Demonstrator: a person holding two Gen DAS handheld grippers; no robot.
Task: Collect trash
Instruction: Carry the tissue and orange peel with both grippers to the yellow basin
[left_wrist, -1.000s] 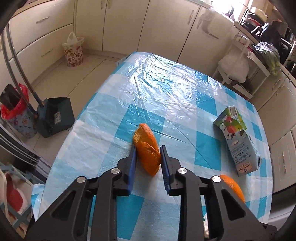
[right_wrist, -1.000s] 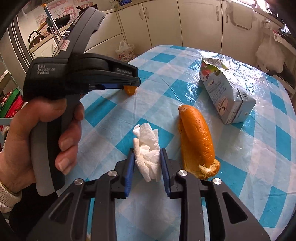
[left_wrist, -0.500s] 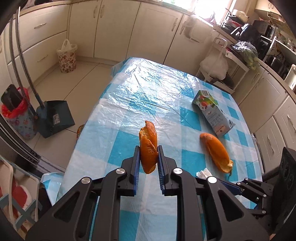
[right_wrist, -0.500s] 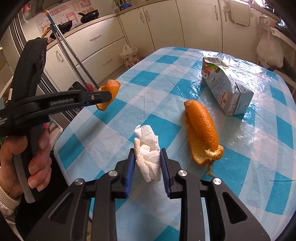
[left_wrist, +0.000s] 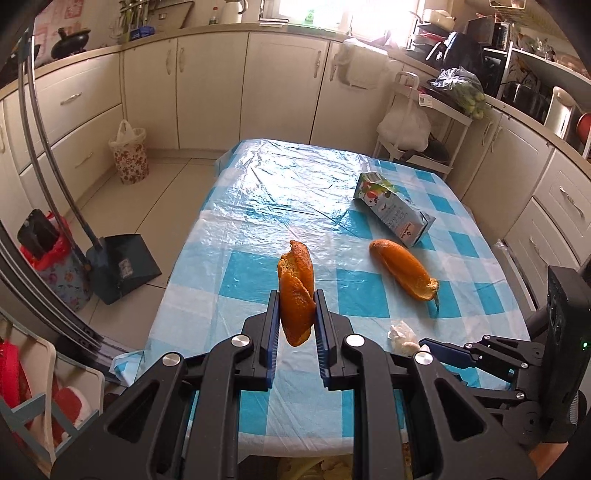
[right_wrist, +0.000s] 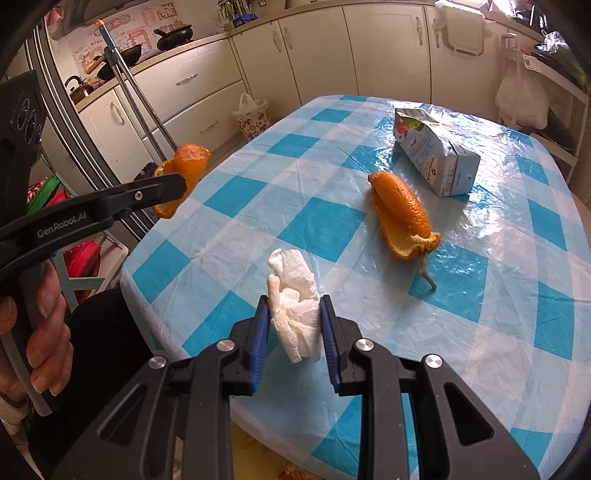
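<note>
At the far left, beyond the left jaws and off the worktop edge, a dustpan (left_wrist: 123, 264) stands on the floor beside a floral bin with a red liner (left_wrist: 55, 273); a second floral bin (left_wrist: 129, 158) sits further back by the cabinets. Which one takes the trash cannot be told.

The left gripper (left_wrist: 296, 314) is clamped on 1 piece of orange peel (left_wrist: 295, 291), which stands upright between the jaws, clear of the checked worktop (left_wrist: 258, 206). The pads catch only its lower half, so the curled peel could pivot or slip out if the hand swings quickly toward a bin.

To the right of those jaws, the right gripper (right_wrist: 293, 317) pinches a crumpled white tissue (right_wrist: 293, 306) just above the worktop's near edge. The tissue is soft and loosely wadded; a trailing fold may tear away or pull free, leaving a scrap behind.

Further right, ahead of the right jaws, a second, larger orange peel (right_wrist: 400, 218) with its stem lies on the worktop, and just beyond it a squashed juice carton (right_wrist: 436, 158) rests on its side. Both remain to be collected. The carton is wide, so a narrow bite may skid off it, and any leftover liquid could spill on the plastic cover.
</note>
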